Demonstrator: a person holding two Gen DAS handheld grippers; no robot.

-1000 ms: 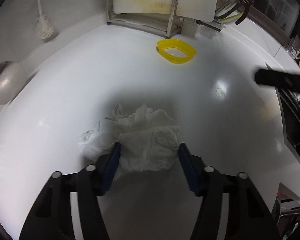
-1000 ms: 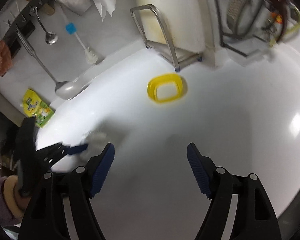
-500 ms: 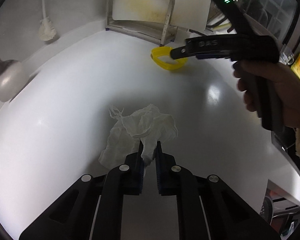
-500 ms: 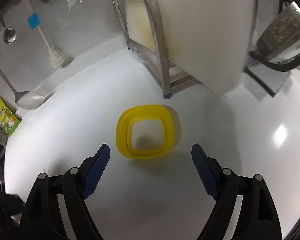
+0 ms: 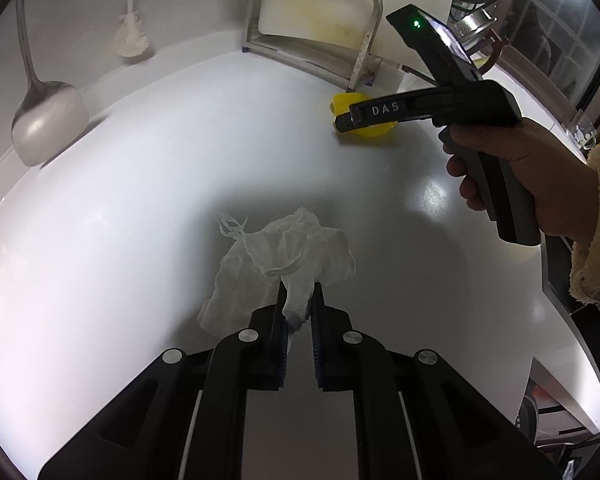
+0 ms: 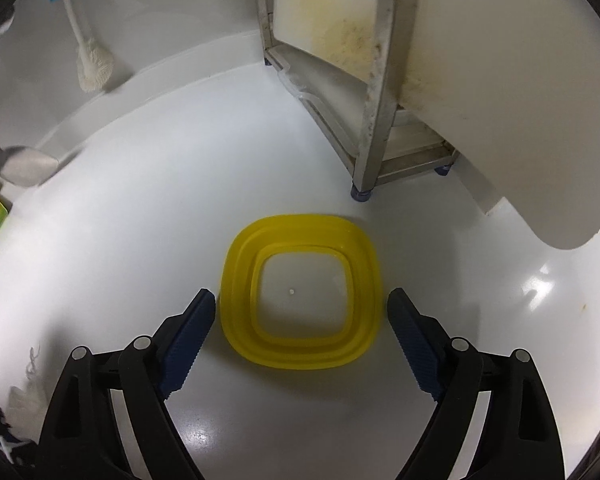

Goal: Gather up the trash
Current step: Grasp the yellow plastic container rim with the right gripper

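Spanning both views: white countertop [image 5: 140, 200], biggest thing in shot. Steel rack [image 6: 374, 80] w/ stained white cutting board [image 6: 480, 80] at 1 o'clock in right wrist view, 12 o'clock in left wrist view. Ladle [image 5: 46, 120] hangs at 10 o'clock in left wrist view, white brush [image 6: 94, 64] w/ blue handle tip at 11 o'clock in right wrist view. Right gripper [image 6: 300, 320] has jaws spread wide, hovering over yellow square container [image 6: 300, 292]; container sits on counter btwn the two blue pads, no visible contact w/ either. In left wrist view same gripper shows at 2 o'clock, held by right hand [image 5: 512, 168], its tip in front of the yellow container. Left gripper [image 5: 299, 312] at 6 o'clock, jaws nearly closed, pinching one fold of crumpled white tissue [image 5: 284, 256]; rest of tissue fans out ahead toward 12 o'clock; can't tell if it touches the counter. Tissue and container well apart.
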